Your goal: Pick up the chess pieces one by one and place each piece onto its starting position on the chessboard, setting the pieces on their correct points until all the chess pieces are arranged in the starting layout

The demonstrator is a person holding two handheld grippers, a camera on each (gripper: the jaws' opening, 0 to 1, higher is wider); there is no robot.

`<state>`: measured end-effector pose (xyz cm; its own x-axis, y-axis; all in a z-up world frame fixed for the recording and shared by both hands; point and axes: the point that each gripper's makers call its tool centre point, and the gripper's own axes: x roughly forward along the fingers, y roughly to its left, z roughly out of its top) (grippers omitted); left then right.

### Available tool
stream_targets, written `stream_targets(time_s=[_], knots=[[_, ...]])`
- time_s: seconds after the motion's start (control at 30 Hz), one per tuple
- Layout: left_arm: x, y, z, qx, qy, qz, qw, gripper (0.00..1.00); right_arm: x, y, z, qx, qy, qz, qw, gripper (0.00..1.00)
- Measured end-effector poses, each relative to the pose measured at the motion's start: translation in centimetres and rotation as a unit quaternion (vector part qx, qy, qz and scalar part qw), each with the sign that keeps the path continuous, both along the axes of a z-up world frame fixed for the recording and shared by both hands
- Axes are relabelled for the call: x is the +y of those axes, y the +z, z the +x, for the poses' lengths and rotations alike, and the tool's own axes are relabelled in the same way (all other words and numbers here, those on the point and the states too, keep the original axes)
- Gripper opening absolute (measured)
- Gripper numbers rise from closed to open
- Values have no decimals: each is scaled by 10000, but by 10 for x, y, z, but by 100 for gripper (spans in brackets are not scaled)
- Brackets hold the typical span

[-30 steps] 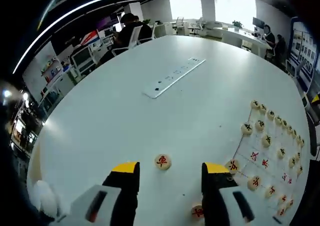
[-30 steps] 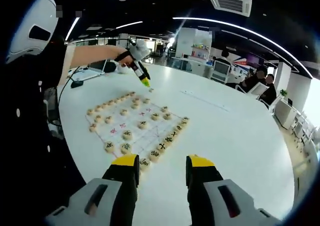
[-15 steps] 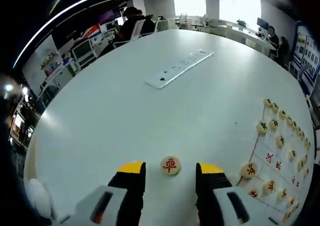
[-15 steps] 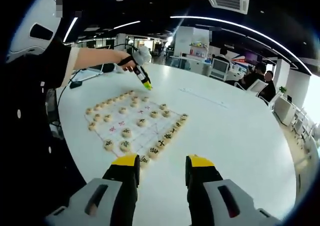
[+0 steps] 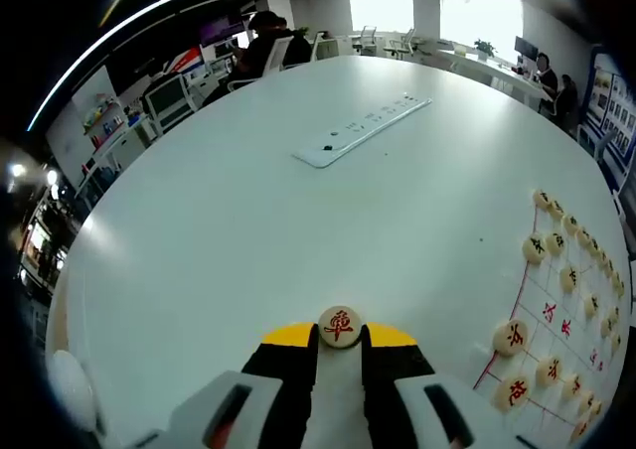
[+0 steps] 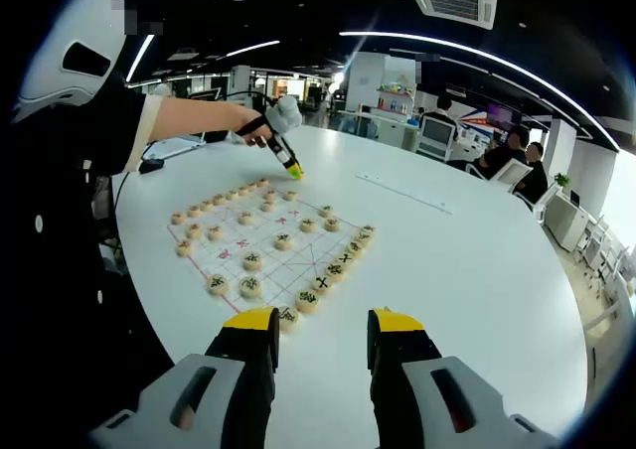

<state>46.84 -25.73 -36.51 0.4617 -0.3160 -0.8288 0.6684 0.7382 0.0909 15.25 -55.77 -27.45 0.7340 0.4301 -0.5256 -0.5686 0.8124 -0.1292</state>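
A red-marked chess piece (image 5: 340,326) sits pinched between the left gripper (image 5: 339,336) jaws on the white round table (image 5: 248,201), left of the chessboard (image 5: 561,320). Office desks lie beyond. The right gripper (image 6: 318,328) hovers, jaws apart, empty.

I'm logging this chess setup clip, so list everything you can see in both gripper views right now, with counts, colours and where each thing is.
Table: one, white, round, under everything.
Chessboard: one, pale sheet with red lines, flat on the table.
Chess pieces on the board: many, too many to count surely, tan discs with black or red characters, on the board's points.
Red-character piece: one, tan disc, off the board, between the left gripper's jaws.
Power strip: one, white, long, far side of the table.
Seated people: several, dark clothes, at desks in the background.
Left gripper: one, black with yellow tips, shut on the red-character piece.
Right gripper: one, same colours, open above the table.
Person's hand: one, holding the left gripper.
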Motion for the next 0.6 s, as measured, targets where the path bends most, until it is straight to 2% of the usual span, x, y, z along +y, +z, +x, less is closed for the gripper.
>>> stream_targets(time_s=[0.1, 0.23, 0.33, 0.47, 0.6], knots=[[1, 3, -2, -7, -38, -12, 10000, 20, -1, -2, -1, 13, -12, -11, 10000, 36], [4, 16, -7, -82, 16, -124, 9999, 20, 0, 0, -1, -11, 3, -19, 10000, 36], [11, 30, -14, -173, 264, -259, 9992, 20, 2, 2, 2, -57, 66, -44, 10000, 36], [17, 48, -36, -283, 246, -403, 9985, 20, 7, 7, 8, -133, 154, -38, 9998, 36], [20, 73, -65, -590, 165, -670, 9959, 20, 18, 10, 12, -168, 379, -49, 9991, 37]])
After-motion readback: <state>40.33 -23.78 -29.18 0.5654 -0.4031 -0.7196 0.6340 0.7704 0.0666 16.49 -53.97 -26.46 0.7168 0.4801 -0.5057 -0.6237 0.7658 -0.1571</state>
